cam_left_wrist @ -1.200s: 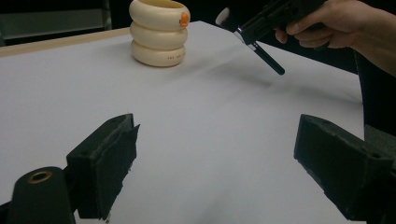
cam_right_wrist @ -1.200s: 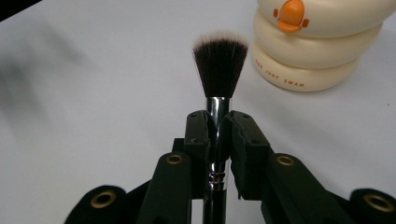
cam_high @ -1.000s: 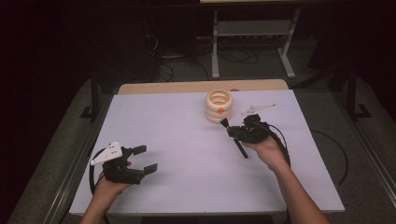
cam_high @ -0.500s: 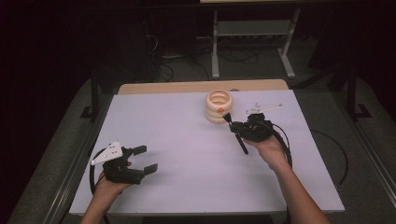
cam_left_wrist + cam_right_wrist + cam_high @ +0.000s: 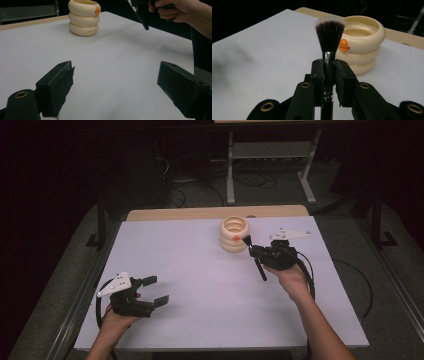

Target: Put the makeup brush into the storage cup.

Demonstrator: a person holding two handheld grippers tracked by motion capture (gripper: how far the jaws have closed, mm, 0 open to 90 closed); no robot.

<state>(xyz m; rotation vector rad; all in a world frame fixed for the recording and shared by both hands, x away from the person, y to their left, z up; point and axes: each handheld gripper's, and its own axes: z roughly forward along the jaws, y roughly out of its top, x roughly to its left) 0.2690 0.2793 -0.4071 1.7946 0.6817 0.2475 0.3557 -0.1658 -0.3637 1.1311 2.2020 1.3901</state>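
Brush (image 5: 329,32) sits clenched in the right gripper (image 5: 328,67), bristles aimed at the cream holder (image 5: 362,42) to drop in; left gripper (image 5: 150,290) waits released.

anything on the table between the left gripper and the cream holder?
Nothing: bare white table runs from the open left gripper to the cream holder, clear in the high view.
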